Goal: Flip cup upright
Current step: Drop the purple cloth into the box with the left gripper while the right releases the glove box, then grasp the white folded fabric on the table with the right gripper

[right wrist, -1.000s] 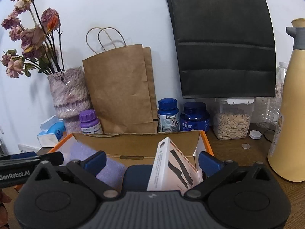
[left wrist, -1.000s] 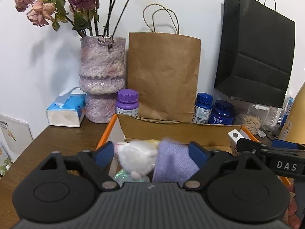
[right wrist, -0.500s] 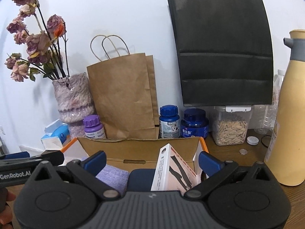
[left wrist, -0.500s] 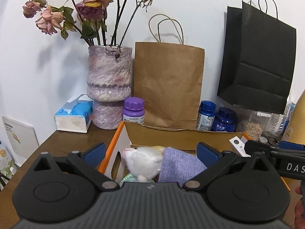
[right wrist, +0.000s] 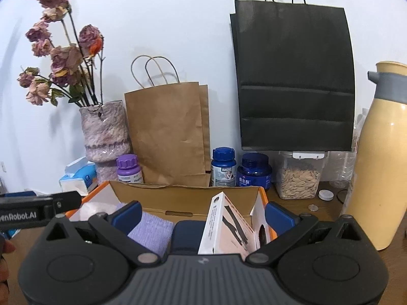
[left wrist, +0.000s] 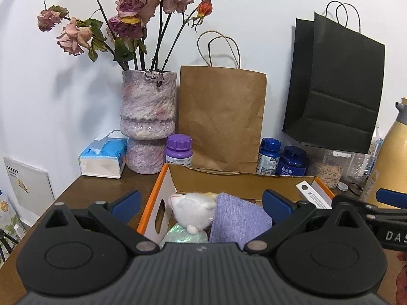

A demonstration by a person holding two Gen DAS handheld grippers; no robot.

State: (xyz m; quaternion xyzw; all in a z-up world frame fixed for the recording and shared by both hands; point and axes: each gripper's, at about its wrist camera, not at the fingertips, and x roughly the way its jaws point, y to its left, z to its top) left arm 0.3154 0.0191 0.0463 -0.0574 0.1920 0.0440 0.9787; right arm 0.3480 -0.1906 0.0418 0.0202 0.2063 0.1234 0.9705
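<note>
Left wrist view puts you behind the left gripper [left wrist: 201,200], whose blue fingers [left wrist: 126,201] stand spread as wide as they go with nothing pinched between them; they straddle the near end of an orange-edged cardboard box [left wrist: 155,190] on the wooden table [left wrist: 101,190]. Inside it you can see a white plush toy [left wrist: 190,209], a lilac cloth [left wrist: 237,218] and something iridescent [left wrist: 182,233] below the toy, too hidden to name. No cup shows plainly in either view, so you cannot say where it lies; it may sit low in the box or under the gripper bodies. From the right wrist view, the right gripper [right wrist: 203,216] is likewise released, its jaws wide apart and empty, framing a white carton [right wrist: 226,226] tilted against the box's right end and a dark blue object [right wrist: 187,236] beside it, whose kind is unclear. Each tool appears at the edge of the other's picture, so the two hover side by side over the box. Judging by this, you are at the searching stage, with no grasp begun. Your next move calls for tipping one camera further down into the box until the cup is found and its mouth direction is readable, then choosing the hand with the clearer path past the toy, cloth and carton.
</note>
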